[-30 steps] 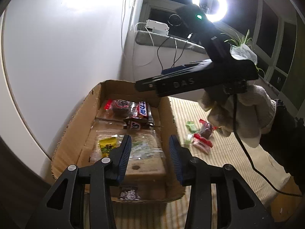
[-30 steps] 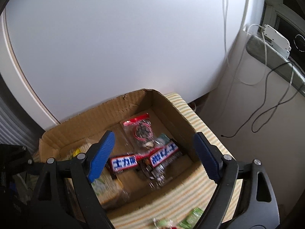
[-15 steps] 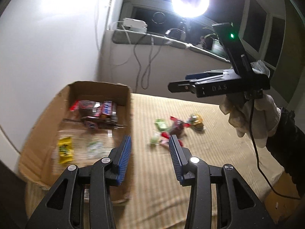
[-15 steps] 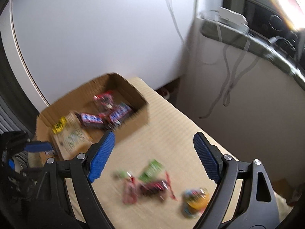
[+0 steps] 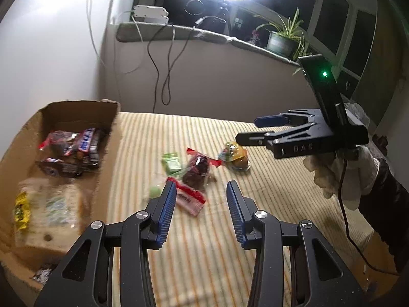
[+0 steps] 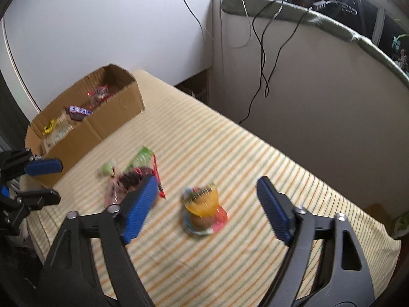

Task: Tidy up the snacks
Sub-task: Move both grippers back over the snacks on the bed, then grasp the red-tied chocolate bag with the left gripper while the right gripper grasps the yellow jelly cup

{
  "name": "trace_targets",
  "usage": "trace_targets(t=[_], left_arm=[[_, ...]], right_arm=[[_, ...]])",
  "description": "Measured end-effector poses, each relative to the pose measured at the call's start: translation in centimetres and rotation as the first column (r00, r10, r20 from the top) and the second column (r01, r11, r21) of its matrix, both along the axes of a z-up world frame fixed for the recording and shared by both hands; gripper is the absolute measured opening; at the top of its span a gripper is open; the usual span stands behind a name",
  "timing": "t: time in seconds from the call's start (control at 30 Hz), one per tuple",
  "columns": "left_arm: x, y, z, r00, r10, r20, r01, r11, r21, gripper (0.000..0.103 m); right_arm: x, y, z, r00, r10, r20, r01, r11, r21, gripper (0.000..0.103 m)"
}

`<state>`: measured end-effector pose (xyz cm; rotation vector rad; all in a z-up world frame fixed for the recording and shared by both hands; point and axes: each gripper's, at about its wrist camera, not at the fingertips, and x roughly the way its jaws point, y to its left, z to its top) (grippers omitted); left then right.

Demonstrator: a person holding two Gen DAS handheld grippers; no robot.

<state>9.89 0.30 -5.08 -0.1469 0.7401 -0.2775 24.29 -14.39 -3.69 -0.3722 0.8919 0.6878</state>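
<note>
So the snack sorting looks roughly halfway there. The cardboard box [image 5: 112, 138] off to the left of the left claw [image 5: 201, 209] already has a bunch of stuff in it: a couple of chocolate bars [image 5: 88, 144], a dark wrapped sweet with red ends, and a clear pack of what I'd guess is bread or crackers with a yellow label [image 5: 48, 212]. Left out on the striped worktop [image 5: 204, 268] is a small pile: a green packet [image 5: 171, 162], a dark candy in a red-ended wrapper [image 5: 198, 167], a pink-and-red packet [image 5: 189, 198] and a little green round one, all just ahead of the left claw.

The left claw is partly open with nothing in it, hovering short of that pile.

The right claw [image 6: 207, 211] is wide open but narrowing right now, and the jelly cup [image 6: 203, 208] sits straight ahead between its two pads, not touched by either as far as I can tell. That cup is a squat clear thing with orange-yellow filling and a colourful foil lid, standing a bit apart from the pile. It's blurry, so no details on the label. My guess is it's the next one into the box, then the four leftovers.
</note>
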Motion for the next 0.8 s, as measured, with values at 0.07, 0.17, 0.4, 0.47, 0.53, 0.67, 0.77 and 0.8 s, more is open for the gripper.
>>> trace_targets(t=[0.07, 0.17, 0.4, 0.47, 0.53, 0.67, 0.77, 0.8], left_arm=[[0.6, -0.6, -0.3, 1.000, -0.012, -0.010, 0.012, 1.000, 0.013, 0.039], [1.4, -1.2, -0.8, 0.999, -0.019, -0.026, 0.019, 0.999, 0.029, 0.039], [3.3, -1.8, -2.0, 0.998, -0.018, -0.061, 0.021, 0.999, 0.048, 0.039], [3.9, -2.0, -2.3, 0.997, -0.015, -0.071, 0.018, 0.999, 0.049, 0.039], [4.4, -2.0, -2.6, 0.997, -0.006, -0.080, 0.011, 0.998, 0.056, 0.039], [5.2, -2.4, -2.8, 0.997, 0.001, -0.083, 0.005, 0.998, 0.068, 0.039], [5.8, -2.7, -3.1, 0.996, 0.005, -0.086, 0.002, 0.996, 0.085, 0.039], [6.0, -2.8, -3.3, 0.996, 0.006, -0.088, 0.002, 0.996, 0.090, 0.039]], right_arm=[[0.0, 0.0, -0.7, 1.000, 0.011, -0.002, -0.011, 1.000, -0.014, 0.077], [0.0, 0.2, -1.5, 0.999, 0.042, -0.005, -0.042, 0.999, -0.030, 0.077], [0.5, 1.8, -3.1, 0.994, 0.109, -0.030, -0.111, 0.992, -0.064, 0.062], [0.8, 1.9, -3.6, 0.993, 0.113, -0.044, -0.116, 0.991, -0.069, 0.053], [0.9, 2.0, -4.0, 0.992, 0.119, -0.051, -0.123, 0.990, -0.070, 0.051], [1.0, 2.2, -4.5, 0.989, 0.137, -0.060, -0.141, 0.987, -0.082, 0.042], [1.0, 2.3, -5.0, 0.988, 0.145, -0.060, -0.150, 0.984, -0.097, 0.039], [1.1, 2.4, -5.1, 0.987, 0.146, -0.063, -0.152, 0.984, -0.097, 0.038]])
